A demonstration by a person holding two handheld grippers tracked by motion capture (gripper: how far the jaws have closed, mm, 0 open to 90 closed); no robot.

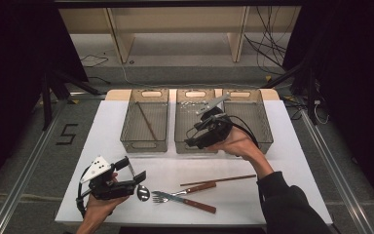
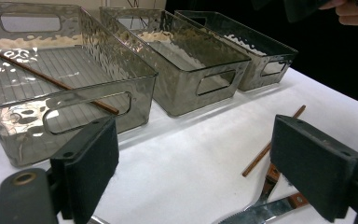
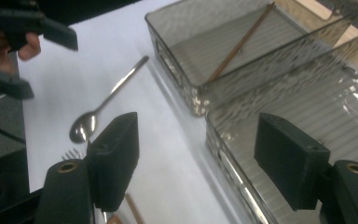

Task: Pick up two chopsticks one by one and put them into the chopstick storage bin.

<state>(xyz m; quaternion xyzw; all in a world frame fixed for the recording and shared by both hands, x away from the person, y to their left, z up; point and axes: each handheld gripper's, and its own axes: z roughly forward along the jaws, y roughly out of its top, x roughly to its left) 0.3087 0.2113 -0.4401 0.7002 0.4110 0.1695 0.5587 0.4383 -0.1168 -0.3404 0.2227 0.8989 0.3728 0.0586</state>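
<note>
Three clear grey bins stand in a row at the back of the white table [image 1: 104,131]. The left bin [image 1: 143,146] [image 2: 28,135] [image 3: 168,37] holds one brown chopstick [image 1: 147,122] [image 2: 51,80] [image 3: 240,42]. My right gripper [image 1: 194,136] [image 3: 200,158] hovers open over the front of the middle bin [image 1: 182,112] [image 2: 186,93] [image 3: 307,107], nothing between its jaws. My left gripper [image 1: 131,169] [image 2: 214,154] is open at the front left, just beside a spoon [image 1: 142,192] [image 3: 109,95]. Two wooden-handled forks [image 1: 187,196] and a second chopstick [image 1: 219,180] [image 2: 270,144] lie on the table.
The right bin [image 1: 258,117] [image 2: 261,70] looks empty. Dark floor, black frame legs and cables surround the table; a wooden shelf stands behind. A "5" is marked on the floor at the left.
</note>
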